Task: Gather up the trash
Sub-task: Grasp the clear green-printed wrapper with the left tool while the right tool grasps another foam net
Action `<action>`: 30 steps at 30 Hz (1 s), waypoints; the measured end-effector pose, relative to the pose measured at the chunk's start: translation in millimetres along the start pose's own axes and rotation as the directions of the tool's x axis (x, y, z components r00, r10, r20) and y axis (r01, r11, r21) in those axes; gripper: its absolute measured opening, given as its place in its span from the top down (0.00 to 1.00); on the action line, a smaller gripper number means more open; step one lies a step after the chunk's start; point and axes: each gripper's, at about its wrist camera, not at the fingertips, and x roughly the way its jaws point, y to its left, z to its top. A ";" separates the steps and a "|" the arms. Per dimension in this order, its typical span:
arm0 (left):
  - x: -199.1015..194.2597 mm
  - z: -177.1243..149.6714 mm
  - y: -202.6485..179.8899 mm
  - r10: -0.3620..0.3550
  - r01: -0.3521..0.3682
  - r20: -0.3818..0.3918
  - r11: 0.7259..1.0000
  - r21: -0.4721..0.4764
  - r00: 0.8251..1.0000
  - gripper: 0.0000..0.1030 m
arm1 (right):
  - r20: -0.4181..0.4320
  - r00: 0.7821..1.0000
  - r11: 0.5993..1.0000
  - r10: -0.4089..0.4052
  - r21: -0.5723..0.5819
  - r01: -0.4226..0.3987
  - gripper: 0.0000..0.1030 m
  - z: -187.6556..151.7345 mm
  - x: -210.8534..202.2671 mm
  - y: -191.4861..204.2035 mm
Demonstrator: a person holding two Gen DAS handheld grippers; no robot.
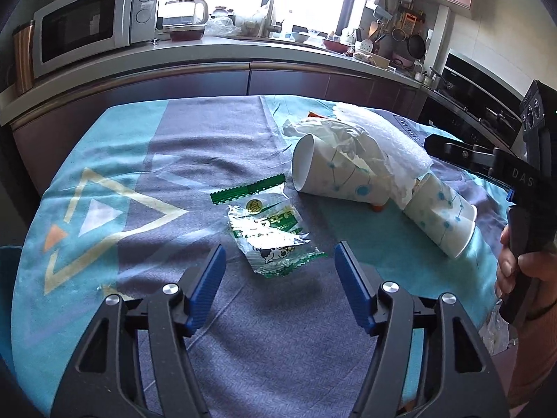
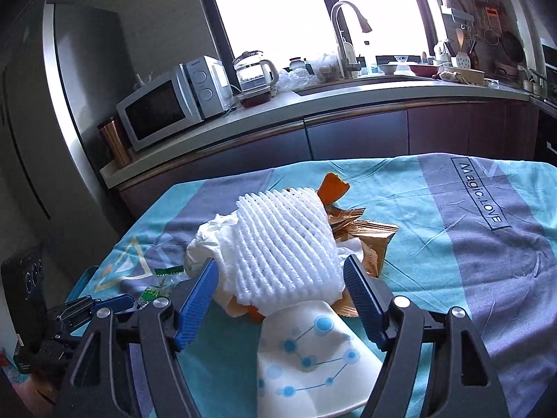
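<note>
A crumpled green and clear snack wrapper (image 1: pixel 266 231) lies on the tablecloth just ahead of my open left gripper (image 1: pixel 280 257). To its right a trash pile holds two tipped paper cups with blue dots (image 1: pixel 330 170) (image 1: pixel 442 219), crumpled tissue (image 1: pixel 334 136) and white foam netting (image 1: pixel 386 132). In the right wrist view my open right gripper (image 2: pixel 280 271) straddles the foam netting (image 2: pixel 285 240), with a paper cup (image 2: pixel 313 355) lying between the arms below it. Tissue (image 2: pixel 209 244) and brown wrappers (image 2: pixel 369 237) lie around the netting.
The table carries a blue and grey cloth (image 1: pixel 195 153) (image 2: pixel 487 230). Behind it runs a kitchen counter (image 1: pixel 209 52) with a microwave (image 1: pixel 87 24), a kettle (image 1: pixel 184 7) and a sink tap (image 2: pixel 344 35). A hand holds the right gripper's body (image 1: pixel 522 188) at the table's right edge.
</note>
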 end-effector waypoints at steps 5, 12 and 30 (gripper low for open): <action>12.7 2.7 -0.7 0.010 -0.011 -0.033 1.000 -0.009 0.999 0.47 | -0.042 0.999 0.999 0.016 0.029 -0.015 0.29 0.9 14.6 -9.3; 18.5 2.3 1.6 0.017 -0.018 -0.045 1.000 -0.018 0.999 0.72 | -0.061 0.998 0.999 0.034 0.044 -0.031 0.48 -3.5 19.6 -13.0; -9.8 -4.7 6.8 0.027 -0.027 0.020 1.000 -0.002 0.999 0.88 | 0.035 0.997 0.996 0.076 0.045 -0.077 0.88 0.8 -14.5 -7.5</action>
